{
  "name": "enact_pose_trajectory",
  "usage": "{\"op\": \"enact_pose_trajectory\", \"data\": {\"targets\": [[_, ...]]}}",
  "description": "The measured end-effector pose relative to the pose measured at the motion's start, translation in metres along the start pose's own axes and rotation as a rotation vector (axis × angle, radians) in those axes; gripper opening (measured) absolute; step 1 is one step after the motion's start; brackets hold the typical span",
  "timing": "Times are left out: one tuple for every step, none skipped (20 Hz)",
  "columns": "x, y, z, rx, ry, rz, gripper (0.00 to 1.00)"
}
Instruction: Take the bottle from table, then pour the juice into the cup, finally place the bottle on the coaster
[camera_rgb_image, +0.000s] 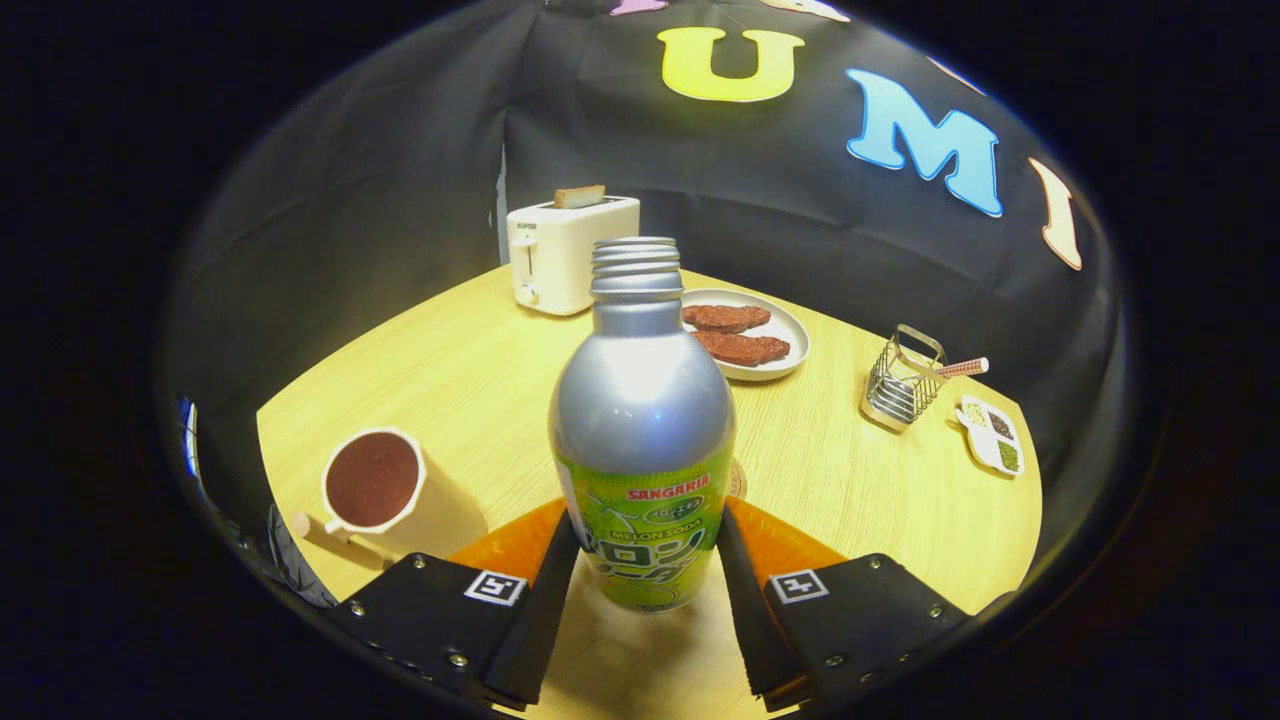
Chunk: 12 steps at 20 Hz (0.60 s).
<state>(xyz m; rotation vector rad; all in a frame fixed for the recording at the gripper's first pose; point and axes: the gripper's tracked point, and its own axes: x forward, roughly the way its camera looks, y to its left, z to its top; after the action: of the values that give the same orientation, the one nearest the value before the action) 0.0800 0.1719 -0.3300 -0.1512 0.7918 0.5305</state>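
**Bottle upright between the fingers, cap off**

Bottle (641, 420): silver metal body, green label round the lower half, threaded neck bare and open at the top. Standing upright, clamped low on the label by the gripper (641, 560), one finger (548, 590) pressed against its left side, the other against its right. Whether resting on the table (480, 370) or lifted just clear of it: hard to tell, since the base sits low between the fingers and the fisheye bends things there.

Just behind the bottle, on its right, a thin sliver of what may be the coaster (738, 480), round and brownish, mostly hidden by the bottle's body. Too little showing to be sure.

To the near left, beside the left finger, a cream cup (375, 485) with a small handle, upright on the wood, dark inside up to near the rim. Well apart from the bottle, not touching it.

Further off, beyond the bottle and to the left, a cream toaster (570, 252) at the far edge of the table, a slice of toast (580, 196) poking from its slot. Right of the toaster, a pale plate (795, 335) bearing two brown patties (735, 333) side by side.

Far right, a wire rack (900, 385) with a striped stick leaning out of it, and beside that, nearer the table's right edge, a small white divided dish (990, 435) with dark and green contents.
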Motion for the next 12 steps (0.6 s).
{"op": "enact_pose_trajectory", "data": {"targets": [[0.004,-0.002,0.003,0.011,-0.008,-0.002,0.74],[0.008,-0.004,0.006,0.021,-0.02,-0.005,0.74],[0.012,-0.006,0.009,0.032,-0.032,-0.006,0.74],[0.015,-0.007,0.013,0.045,-0.048,-0.008,0.74],[0.02,-0.01,0.017,0.054,-0.062,-0.007,0.74],[0.026,-0.012,0.021,0.06,-0.076,-0.015,0.74],[0.031,-0.017,0.025,0.07,-0.09,-0.025,0.74],[0.036,-0.02,0.029,0.086,-0.099,-0.028,0.74],[0.04,-0.023,0.033,0.105,-0.112,-0.031,0.74],[0.045,-0.026,0.037,0.122,-0.12,-0.038,0.74],[0.05,-0.029,0.04,0.138,-0.127,-0.044,0.74],[0.053,-0.033,0.043,0.15,-0.135,-0.052,0.74]]}}
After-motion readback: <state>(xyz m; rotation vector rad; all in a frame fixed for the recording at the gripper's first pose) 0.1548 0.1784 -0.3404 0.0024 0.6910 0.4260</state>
